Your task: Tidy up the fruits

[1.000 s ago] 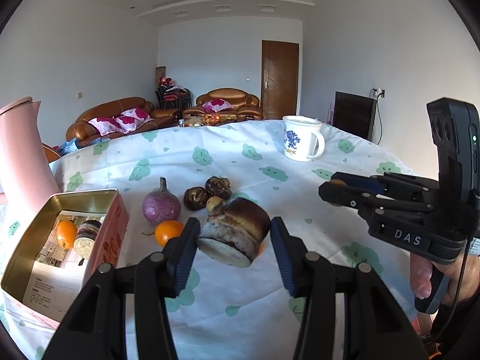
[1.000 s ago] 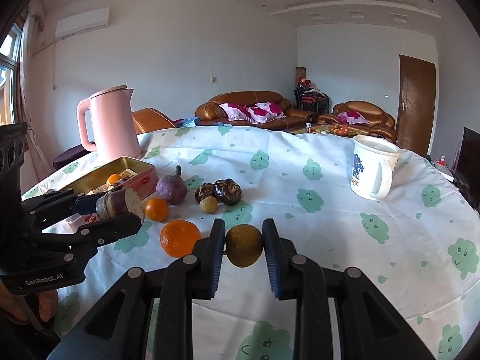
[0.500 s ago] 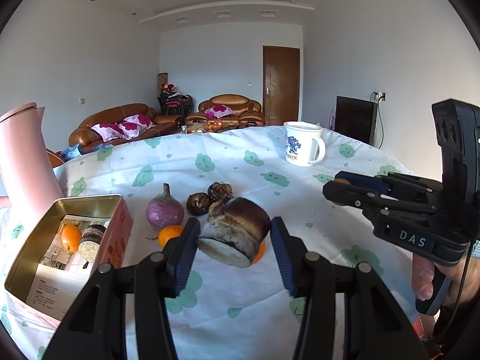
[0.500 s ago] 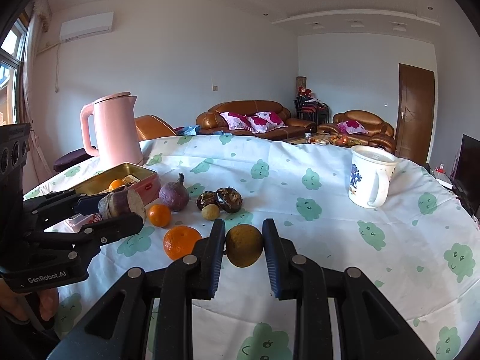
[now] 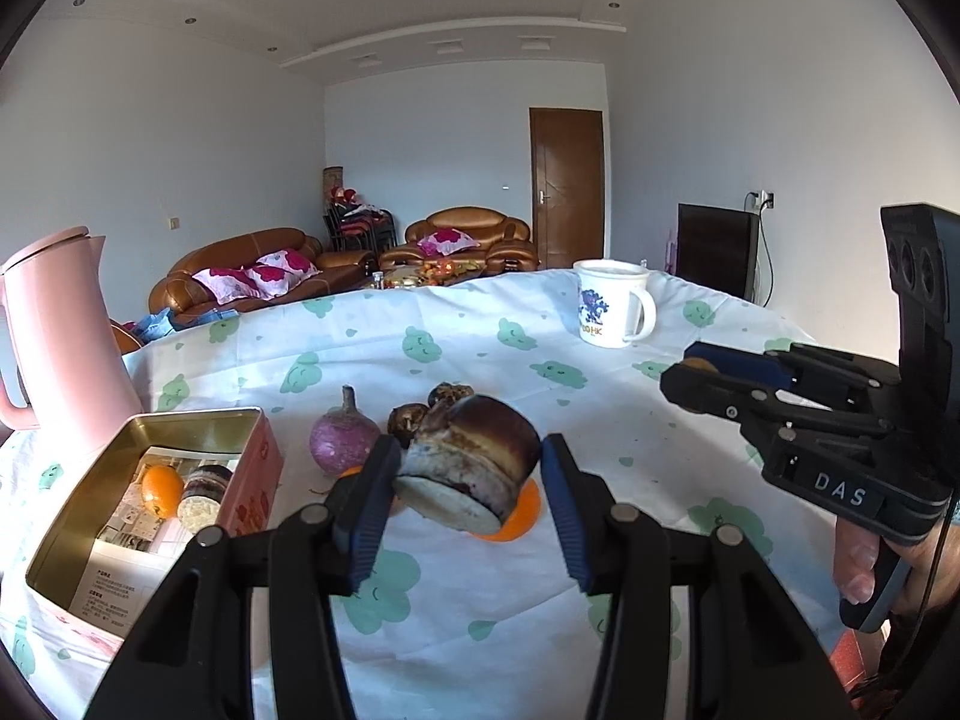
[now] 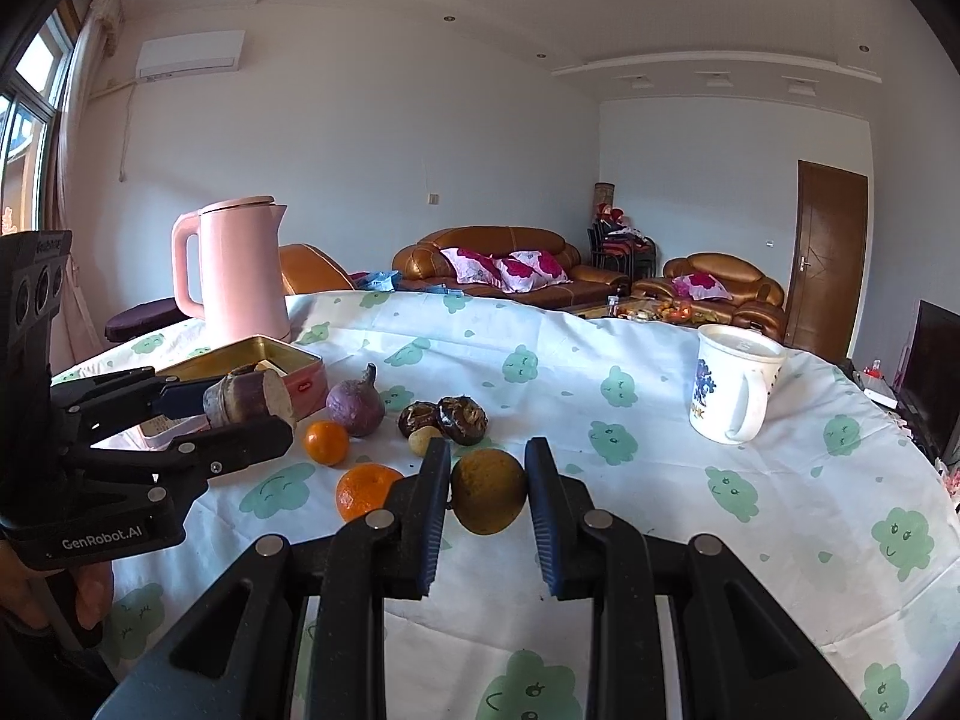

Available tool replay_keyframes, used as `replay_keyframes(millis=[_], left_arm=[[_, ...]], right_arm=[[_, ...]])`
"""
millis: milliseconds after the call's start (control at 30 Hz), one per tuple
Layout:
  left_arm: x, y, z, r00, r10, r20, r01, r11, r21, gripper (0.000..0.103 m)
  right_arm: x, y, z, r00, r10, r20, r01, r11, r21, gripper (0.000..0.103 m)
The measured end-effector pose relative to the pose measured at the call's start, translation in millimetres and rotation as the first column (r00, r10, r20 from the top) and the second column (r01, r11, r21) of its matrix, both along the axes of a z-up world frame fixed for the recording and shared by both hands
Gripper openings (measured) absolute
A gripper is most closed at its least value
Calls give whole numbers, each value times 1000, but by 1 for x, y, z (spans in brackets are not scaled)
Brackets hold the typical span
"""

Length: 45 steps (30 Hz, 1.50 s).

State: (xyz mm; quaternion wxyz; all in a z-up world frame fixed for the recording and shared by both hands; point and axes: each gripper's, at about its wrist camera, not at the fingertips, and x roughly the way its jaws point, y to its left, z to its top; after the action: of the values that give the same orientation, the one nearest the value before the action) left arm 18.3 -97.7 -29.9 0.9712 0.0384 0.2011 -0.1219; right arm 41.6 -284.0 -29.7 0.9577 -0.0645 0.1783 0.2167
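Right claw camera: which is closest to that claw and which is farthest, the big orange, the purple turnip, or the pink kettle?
From the right claw:
1. Big orange, just left of the claw tips.
2. Purple turnip, farther back on the left.
3. Pink kettle, far left, at the table's back edge.

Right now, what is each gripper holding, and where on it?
Left gripper clamps the cut purple yam chunk across its skin sides. Right gripper pinches the brownish round fruit at its middle.

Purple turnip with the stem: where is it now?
In the right wrist view, the round purple turnip sits left of centre on the tablecloth, between the small orange and two dark shrivelled fruits.
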Motion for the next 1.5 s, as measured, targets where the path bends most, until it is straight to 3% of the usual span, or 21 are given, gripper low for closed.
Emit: replay_keyframes(millis=[267,533,900,1200,1500], left_arm=[[-2,10,3,1000,26,15,-26,1000,5,50],[-3,24,8,998,59,26,-60,998,6,50],[1,69,12,989,147,12,-147,989,-27,50],[8,129,14,962,273,-10,-273,961,-44,50],[14,178,11,930,363,-48,-365,930,-41,50]], right_arm=[[-1,5,3,1000,18,-7,-18,1000,-3,27],[-2,18,27,998,65,15,-65,998,-8,27],[8,57,50,990,133,39,-131,990,-44,27],[21,107,71,975,216,55,-211,974,-78,27],[30,166,61,953,304,14,-301,947,-113,27]])
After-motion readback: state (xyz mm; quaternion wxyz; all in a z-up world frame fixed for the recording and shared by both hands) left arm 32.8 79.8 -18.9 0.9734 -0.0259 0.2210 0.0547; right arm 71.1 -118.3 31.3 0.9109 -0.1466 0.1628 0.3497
